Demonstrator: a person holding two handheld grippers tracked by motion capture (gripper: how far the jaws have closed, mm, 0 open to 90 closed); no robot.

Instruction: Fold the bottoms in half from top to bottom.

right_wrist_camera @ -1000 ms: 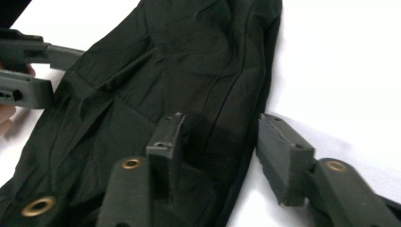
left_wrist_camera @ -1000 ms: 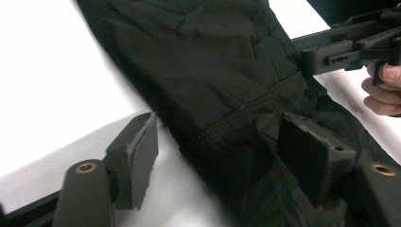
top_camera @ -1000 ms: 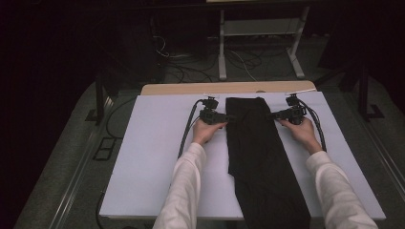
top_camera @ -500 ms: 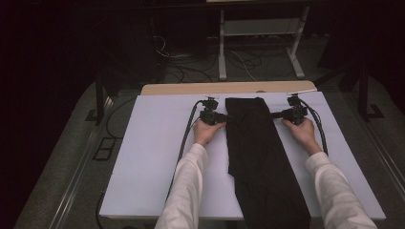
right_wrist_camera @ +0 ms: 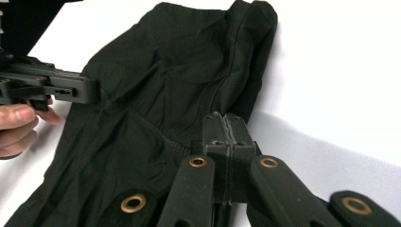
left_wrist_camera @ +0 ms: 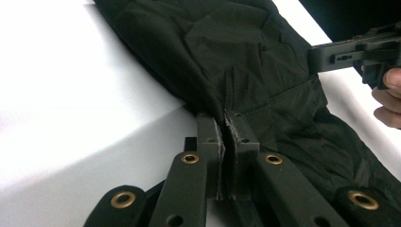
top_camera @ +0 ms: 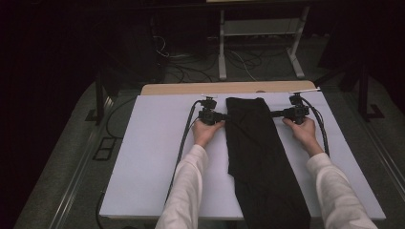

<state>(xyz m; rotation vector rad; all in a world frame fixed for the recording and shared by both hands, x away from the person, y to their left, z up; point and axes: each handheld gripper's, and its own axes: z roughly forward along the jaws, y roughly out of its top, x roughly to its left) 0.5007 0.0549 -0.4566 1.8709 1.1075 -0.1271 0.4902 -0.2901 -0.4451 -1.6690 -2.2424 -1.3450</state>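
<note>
Garment [top_camera: 258,143] flat on table [top_camera: 153,157], both tongs clamping its edges

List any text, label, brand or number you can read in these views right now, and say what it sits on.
None: no readable word, number or sign in the three views.
Black garment: no tag or print visible on it, only seams and folds.
Left gripper and right gripper: plain black jaws with brass rivets, no markings; both shut on the garment's edges.
White table cover: blank.
Dim background behind the table: too dark to make out any lettering.
</note>
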